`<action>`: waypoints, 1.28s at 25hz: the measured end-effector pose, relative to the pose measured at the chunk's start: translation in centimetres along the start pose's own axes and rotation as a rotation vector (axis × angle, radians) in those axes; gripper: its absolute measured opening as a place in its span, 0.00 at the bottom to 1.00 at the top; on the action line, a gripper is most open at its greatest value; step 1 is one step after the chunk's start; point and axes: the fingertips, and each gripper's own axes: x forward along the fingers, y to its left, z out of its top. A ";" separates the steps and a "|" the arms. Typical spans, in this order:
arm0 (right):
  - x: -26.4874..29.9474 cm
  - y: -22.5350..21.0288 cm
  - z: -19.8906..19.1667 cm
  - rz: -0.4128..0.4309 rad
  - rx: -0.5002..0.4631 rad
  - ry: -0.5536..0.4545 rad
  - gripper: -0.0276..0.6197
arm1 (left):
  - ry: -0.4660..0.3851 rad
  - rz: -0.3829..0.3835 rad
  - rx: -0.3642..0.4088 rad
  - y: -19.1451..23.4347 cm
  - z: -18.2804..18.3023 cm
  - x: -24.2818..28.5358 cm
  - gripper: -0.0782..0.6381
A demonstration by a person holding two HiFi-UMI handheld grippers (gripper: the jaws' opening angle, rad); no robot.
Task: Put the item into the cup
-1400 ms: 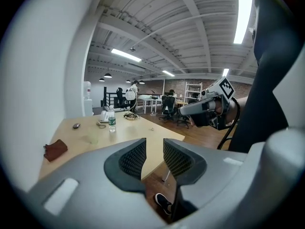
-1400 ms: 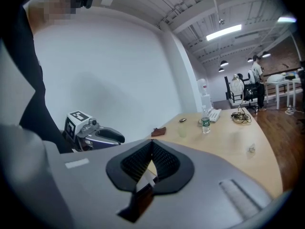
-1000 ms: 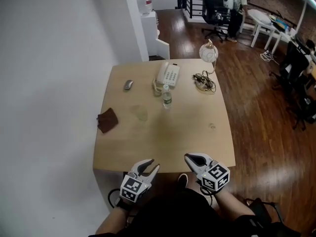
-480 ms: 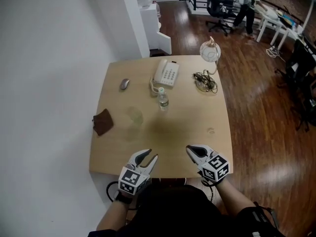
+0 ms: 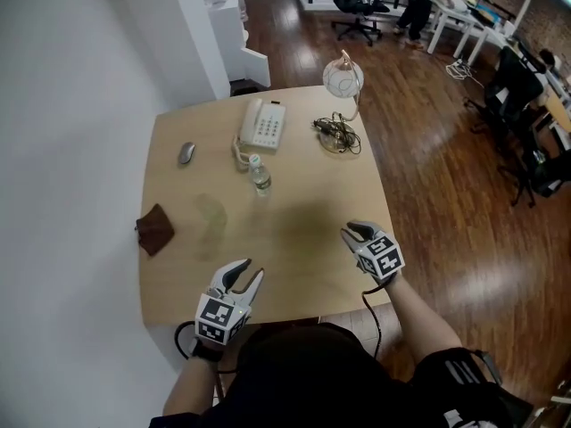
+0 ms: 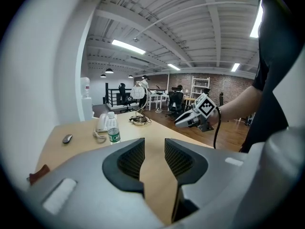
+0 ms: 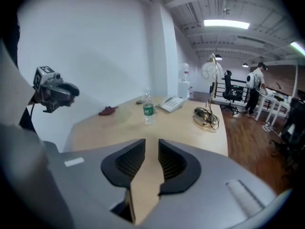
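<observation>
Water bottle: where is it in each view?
Head view: bottle, upper middle of the table, just nearer than the phone.
Left gripper view: bottle, left of centre, right of the phone.
Right gripper view: bottle, centre, left of the phone.
Shared landmark: the phone.

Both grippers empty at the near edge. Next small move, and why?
Probably reach the right gripper forward over the table: its jaws are opening with nothing between them, and everything on the table lies farther out. Which item is meant isn't clear.
</observation>
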 end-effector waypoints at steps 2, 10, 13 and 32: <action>1.1 -2.2 -2.0 -0.043 -0.008 0.071 0.21 | 0.008 -0.011 0.009 0.0 0.2 0.3 0.29; 4.6 -7.3 -8.8 -0.124 -0.107 0.331 0.23 | 0.054 -0.027 0.008 1.2 -0.9 2.0 0.29; 6.1 -7.9 -11.0 -0.115 -0.147 0.413 0.24 | 0.065 -0.038 0.003 1.1 -1.2 2.3 0.29; 7.4 -7.7 -5.8 -0.139 -0.034 0.299 0.06 | 0.037 -0.008 0.009 3.3 -0.9 0.5 0.30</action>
